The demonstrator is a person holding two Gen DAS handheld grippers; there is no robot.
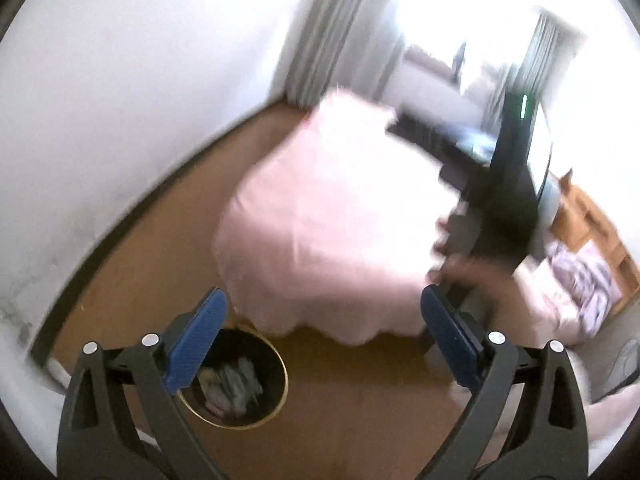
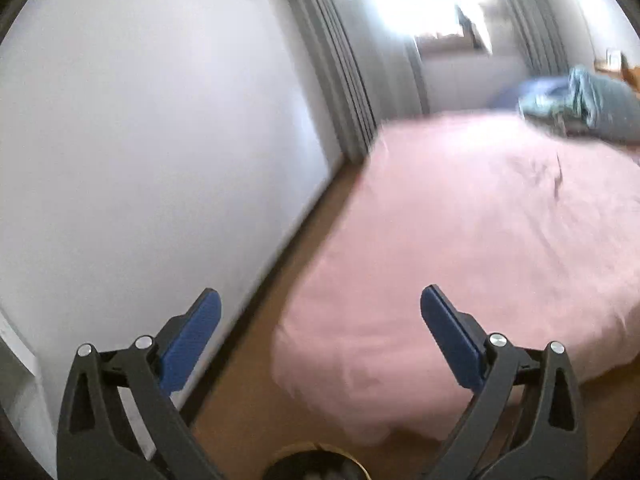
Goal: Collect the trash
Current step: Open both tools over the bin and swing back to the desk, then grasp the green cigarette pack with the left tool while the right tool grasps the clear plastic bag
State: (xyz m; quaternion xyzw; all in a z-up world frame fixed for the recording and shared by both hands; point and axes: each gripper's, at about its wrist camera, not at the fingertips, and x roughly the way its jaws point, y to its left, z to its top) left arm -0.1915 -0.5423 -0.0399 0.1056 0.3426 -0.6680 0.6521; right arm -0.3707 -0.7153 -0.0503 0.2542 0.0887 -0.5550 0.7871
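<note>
Bin on floor, wrappers inside

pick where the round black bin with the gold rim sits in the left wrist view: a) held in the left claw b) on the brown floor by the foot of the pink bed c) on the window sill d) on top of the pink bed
b: the bin stands on the brown floor just below the edge of the pink bed, with trash inside, and the left claw is open and empty above it.
</note>
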